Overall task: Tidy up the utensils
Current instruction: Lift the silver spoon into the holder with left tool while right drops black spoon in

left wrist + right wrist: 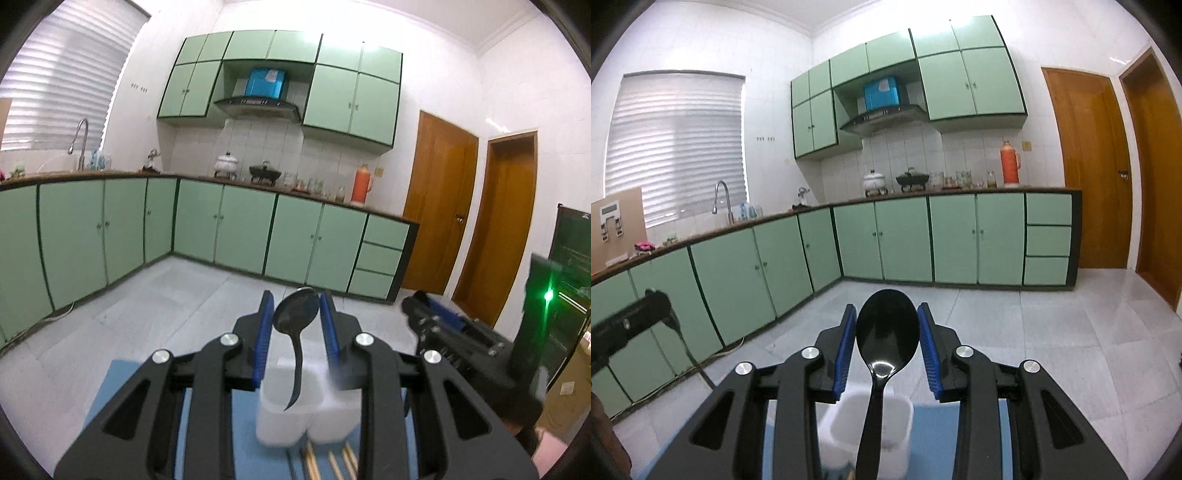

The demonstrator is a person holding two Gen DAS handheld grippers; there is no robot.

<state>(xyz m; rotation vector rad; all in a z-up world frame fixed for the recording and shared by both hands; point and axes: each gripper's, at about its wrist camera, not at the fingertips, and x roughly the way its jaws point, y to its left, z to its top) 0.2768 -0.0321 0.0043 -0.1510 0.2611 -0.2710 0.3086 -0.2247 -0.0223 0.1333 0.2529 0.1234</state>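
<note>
My left gripper [296, 308] is shut on a black spoon [297, 314] by its bowl; the handle hangs down in front of a white utensil holder [306, 413] on a blue mat [122, 380]. Wooden chopsticks [338, 461] lie on the mat just below the holder. My right gripper [887, 325] is shut on another black spoon [886, 332] by its bowl; its handle points down into the white holder [866, 432]. The right gripper shows at the right in the left wrist view [436, 317]; the left gripper shows at the left in the right wrist view [631, 321].
Both grippers are held above the blue mat [934, 443]. Beyond is a grey tiled floor [177, 295], green base cabinets [240, 229] with a counter, a sink tap [82, 144], and brown doors [1086, 166]. A dark case with a green light [550, 295] stands at the right.
</note>
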